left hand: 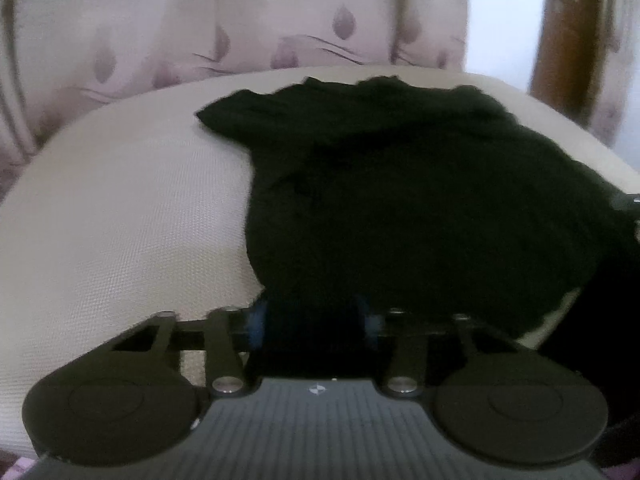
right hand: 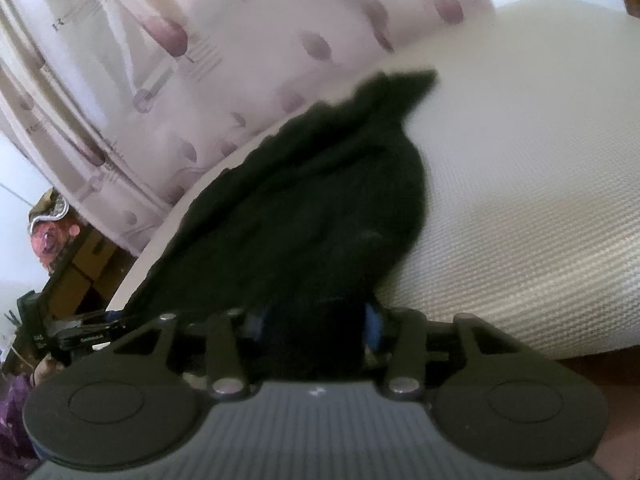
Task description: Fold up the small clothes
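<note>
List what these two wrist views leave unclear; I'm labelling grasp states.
- Left gripper fingertips: left wrist view, buried in the black knit garment.
- Right gripper fingertips: right wrist view, same cloth covers them.
- Garment type: crumpled, dark, blurred.
- Cream woven cushion: edges cropped.

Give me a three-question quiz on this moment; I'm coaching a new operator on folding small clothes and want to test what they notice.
1. True or false: the black garment hangs from a hook, clear of the cream cushion.
2. What does the left gripper have between its blue pads: A) nothing, B) black cloth, C) the curtain?
3. Fill in: in the right wrist view, the right gripper meets the garment at its ____ edge.

Key
1. False: it lies on the cushion.
2. B.
3. Near; cloth fills the space between the fingers, and the patterned curtain lies beyond.
</note>
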`<state>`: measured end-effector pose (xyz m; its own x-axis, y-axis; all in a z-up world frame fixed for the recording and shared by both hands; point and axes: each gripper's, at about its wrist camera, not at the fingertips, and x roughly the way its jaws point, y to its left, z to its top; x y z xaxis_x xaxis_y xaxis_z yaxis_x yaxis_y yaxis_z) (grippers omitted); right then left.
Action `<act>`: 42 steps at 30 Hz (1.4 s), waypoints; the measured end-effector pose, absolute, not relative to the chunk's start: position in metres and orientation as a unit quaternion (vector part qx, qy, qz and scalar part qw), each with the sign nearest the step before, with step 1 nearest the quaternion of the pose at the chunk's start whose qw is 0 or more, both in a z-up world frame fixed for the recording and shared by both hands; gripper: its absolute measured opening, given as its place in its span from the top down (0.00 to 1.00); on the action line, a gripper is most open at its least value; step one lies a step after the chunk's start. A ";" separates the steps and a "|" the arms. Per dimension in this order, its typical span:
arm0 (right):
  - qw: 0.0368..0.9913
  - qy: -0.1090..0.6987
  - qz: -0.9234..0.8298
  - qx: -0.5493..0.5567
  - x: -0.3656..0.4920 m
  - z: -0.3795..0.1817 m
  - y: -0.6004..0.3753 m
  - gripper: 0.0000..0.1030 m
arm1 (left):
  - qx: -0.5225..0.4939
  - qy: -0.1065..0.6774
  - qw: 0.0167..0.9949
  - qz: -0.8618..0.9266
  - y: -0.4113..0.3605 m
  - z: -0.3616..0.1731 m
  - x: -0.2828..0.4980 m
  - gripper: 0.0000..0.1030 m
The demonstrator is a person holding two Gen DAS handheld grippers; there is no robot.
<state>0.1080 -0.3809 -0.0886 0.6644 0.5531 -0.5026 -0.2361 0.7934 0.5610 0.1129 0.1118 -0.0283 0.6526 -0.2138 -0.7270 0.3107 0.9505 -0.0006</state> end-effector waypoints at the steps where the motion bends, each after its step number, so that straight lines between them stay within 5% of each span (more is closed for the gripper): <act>1: 0.884 0.342 0.225 0.227 0.108 -0.089 -0.379 0.58 | 0.055 0.394 0.905 -0.150 0.113 -0.028 0.113 0.82; 5: 0.881 0.345 0.234 0.224 0.110 -0.093 -0.369 0.73 | 0.032 0.396 0.905 -0.152 0.116 -0.029 0.115 0.89; 20: 0.827 0.272 0.300 0.390 0.123 -0.076 -0.389 0.74 | -0.096 0.361 0.913 -0.165 0.129 -0.007 0.128 0.90; 42: 0.830 0.206 0.276 0.440 0.206 -0.047 -0.418 0.74 | -0.257 0.293 0.909 -0.145 0.143 0.020 0.190 0.90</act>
